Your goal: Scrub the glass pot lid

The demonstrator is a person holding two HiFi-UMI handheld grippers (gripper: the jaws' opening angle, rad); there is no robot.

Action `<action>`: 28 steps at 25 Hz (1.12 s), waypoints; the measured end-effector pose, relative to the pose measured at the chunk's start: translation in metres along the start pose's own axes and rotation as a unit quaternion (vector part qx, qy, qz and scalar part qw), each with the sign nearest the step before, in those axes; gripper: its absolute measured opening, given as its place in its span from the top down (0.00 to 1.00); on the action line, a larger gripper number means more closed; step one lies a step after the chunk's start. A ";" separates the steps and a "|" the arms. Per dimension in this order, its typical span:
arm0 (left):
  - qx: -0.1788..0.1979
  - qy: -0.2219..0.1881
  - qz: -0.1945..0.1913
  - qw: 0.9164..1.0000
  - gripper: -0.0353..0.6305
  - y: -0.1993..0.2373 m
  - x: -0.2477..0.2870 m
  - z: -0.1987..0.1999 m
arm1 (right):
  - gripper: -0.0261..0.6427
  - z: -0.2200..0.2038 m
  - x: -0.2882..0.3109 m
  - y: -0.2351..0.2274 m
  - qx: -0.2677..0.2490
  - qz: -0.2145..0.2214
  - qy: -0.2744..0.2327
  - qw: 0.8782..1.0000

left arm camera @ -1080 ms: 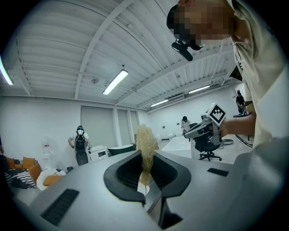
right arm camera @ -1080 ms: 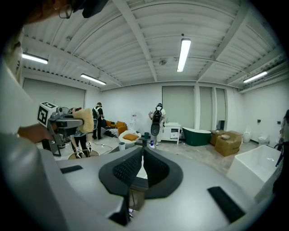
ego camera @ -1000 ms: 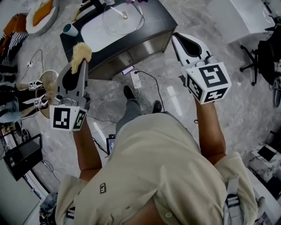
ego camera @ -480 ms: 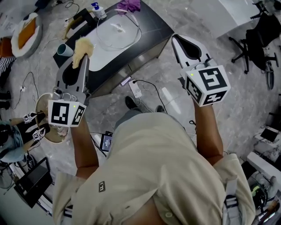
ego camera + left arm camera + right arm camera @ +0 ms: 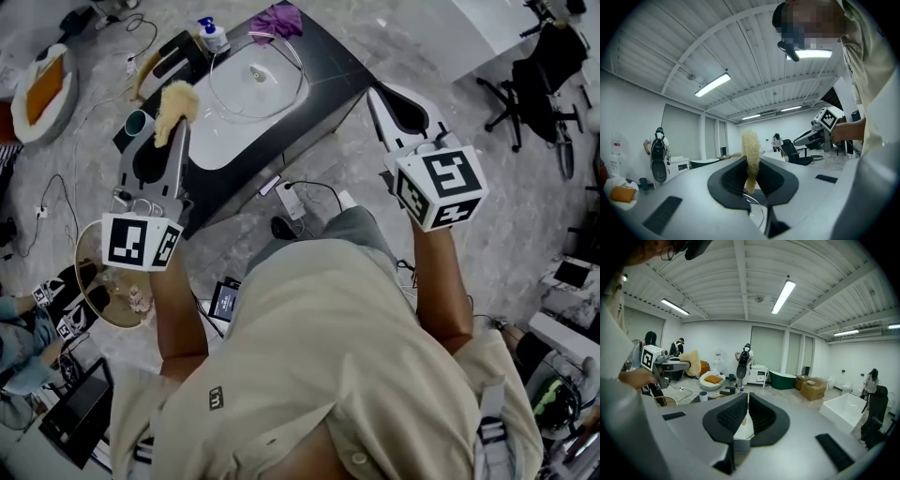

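The glass pot lid (image 5: pixel 272 89) lies flat in a white basin (image 5: pixel 211 131) on a dark table (image 5: pixel 333 61), ahead of and below both grippers. My left gripper (image 5: pixel 174 120) is held in the air over the table's near left part, shut on a tan fibrous scrubber (image 5: pixel 175 99) that sticks up past the jaw tips. In the left gripper view the scrubber (image 5: pixel 751 146) stands pinched between the jaws of that gripper (image 5: pixel 751 164). My right gripper (image 5: pixel 375 94) hovers off the table's right corner, over the floor, shut with nothing in it. Its own view shows the right gripper (image 5: pixel 747 397) with jaws together.
A teal cup (image 5: pixel 139 121), a soap bottle (image 5: pixel 213 33) and a purple cloth (image 5: pixel 278 19) sit on the table. A power strip and cables (image 5: pixel 291 199) lie on the floor below. A round basket (image 5: pixel 105 286) stands at left, an office chair (image 5: pixel 539 80) at right.
The table and lid have come further into view, lower in the frame. Both grippers keep about the same pose, and the left one still holds the scrubber.
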State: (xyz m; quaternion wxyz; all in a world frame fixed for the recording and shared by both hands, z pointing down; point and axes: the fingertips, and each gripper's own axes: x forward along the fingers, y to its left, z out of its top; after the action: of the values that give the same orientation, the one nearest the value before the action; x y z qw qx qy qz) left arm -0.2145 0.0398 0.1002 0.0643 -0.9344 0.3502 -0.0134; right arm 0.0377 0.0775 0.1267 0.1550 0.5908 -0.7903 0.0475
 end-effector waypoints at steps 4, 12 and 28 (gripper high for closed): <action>-0.013 0.003 0.006 1.000 0.88 0.016 0.002 -0.010 | 0.92 0.001 0.017 0.004 -0.004 0.005 0.012 1.000; -0.017 0.019 0.064 0.998 0.88 0.050 0.000 -0.022 | 0.92 0.012 0.078 0.008 -0.018 0.064 0.015 0.998; -0.051 0.089 0.201 0.974 0.88 0.096 0.057 -0.077 | 0.92 0.026 0.213 -0.027 -0.044 0.203 0.026 0.978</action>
State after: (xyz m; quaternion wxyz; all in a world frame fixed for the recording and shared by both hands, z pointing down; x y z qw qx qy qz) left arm -0.2394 -0.0774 0.1629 -0.0140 -0.8421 0.5351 -0.0654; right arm 0.0044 -0.1328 0.1631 0.1890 0.4091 -0.8908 0.0584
